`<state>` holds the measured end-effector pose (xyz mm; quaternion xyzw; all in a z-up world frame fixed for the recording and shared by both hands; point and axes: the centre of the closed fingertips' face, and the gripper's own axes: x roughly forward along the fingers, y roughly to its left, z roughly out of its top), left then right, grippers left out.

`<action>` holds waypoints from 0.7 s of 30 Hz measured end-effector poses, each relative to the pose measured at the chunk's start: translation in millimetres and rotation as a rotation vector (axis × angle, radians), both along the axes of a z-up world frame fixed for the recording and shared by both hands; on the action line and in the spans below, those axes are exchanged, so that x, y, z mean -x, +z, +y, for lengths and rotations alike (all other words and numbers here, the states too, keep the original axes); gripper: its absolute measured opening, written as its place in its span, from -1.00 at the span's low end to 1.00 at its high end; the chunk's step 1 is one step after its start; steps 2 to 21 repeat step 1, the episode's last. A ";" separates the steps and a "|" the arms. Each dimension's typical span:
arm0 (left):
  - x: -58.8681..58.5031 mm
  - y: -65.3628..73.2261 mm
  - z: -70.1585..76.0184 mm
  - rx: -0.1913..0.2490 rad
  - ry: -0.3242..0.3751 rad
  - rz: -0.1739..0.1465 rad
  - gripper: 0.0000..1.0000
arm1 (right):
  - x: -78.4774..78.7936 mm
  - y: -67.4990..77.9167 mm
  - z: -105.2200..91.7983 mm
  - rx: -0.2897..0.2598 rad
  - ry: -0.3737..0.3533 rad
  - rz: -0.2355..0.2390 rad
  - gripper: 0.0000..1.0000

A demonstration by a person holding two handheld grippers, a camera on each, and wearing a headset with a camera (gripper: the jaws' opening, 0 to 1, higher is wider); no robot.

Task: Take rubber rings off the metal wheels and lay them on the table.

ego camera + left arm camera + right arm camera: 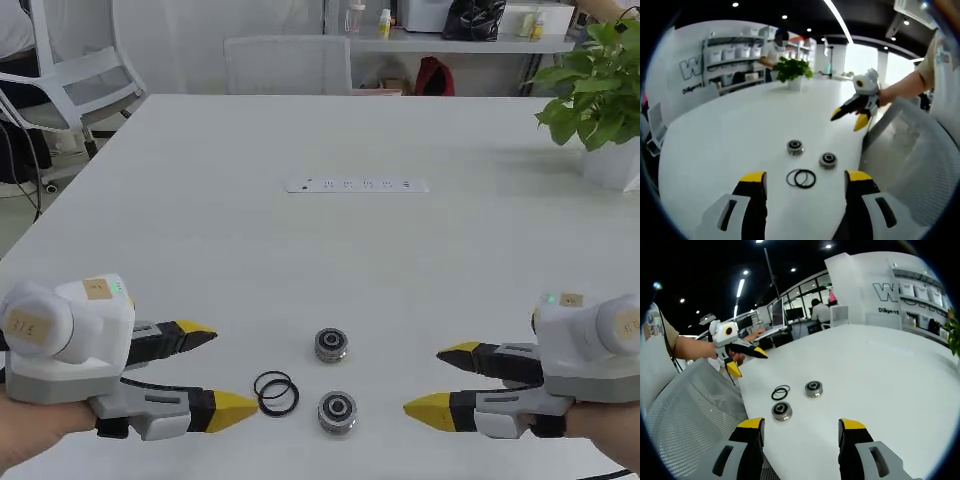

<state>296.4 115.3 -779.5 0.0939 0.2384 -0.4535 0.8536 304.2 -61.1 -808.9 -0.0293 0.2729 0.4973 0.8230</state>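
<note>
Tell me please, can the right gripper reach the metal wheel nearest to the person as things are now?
Probably yes. The right gripper has its jaws open and points toward that wheel, with bare table between them. The rubber rings lie on the wheel's other side, out of the way.

Head view was bright & evenly lit, soft light across the white table (200, 200) w/ only faint shadows under the wheels (331, 344) and rings (276, 391); I saw it sharp, no glare. Both gripper views bent hard at the edges (fisheye). In the left one the ceiling spots (735, 4) & strip light (837, 21) blew out vs a dark ceiling, and the bkgd looked soft.
</note>
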 end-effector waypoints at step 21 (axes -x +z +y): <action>0.1 0.3 0.4 0.000 0.001 0.000 0.27 | 0.5 0.1 0.5 0.002 0.002 -0.002 0.17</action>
